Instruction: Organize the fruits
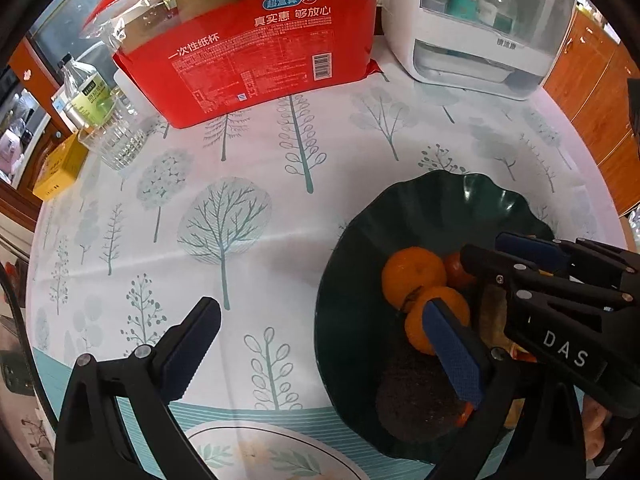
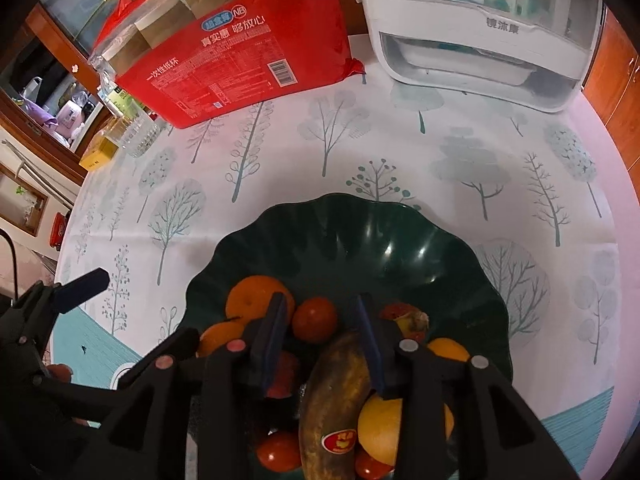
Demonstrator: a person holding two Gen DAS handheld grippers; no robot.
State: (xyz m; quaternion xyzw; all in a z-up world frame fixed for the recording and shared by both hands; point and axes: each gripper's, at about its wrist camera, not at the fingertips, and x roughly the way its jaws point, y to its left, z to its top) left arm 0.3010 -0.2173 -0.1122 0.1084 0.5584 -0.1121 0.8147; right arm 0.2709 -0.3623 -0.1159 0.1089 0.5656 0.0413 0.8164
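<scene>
A dark green scalloped bowl (image 2: 360, 232) (image 1: 460, 200) holds the fruit: two oranges (image 2: 256, 300), small red fruits (image 2: 314, 320), a brown overripe banana (image 2: 336, 392) with a red sticker, a yellow citrus (image 2: 380, 428) and a dark rough fruit (image 1: 416, 400). My right gripper (image 2: 322, 340) is open above the bowl, jaws wide over the banana's tip, holding nothing; it also shows in the left wrist view (image 1: 484, 256). My left gripper (image 1: 320, 348) is open and empty, one finger over the tablecloth, the other over the bowl by an orange (image 1: 412, 276).
A red pack of paper cups (image 1: 256, 52) and a white appliance (image 1: 480, 28) stand at the table's back. A bottle (image 1: 86, 92), a glass (image 1: 120, 140) and a yellow box (image 1: 60, 168) sit at the left edge. Tree-print cloth (image 1: 240, 220) covers the table.
</scene>
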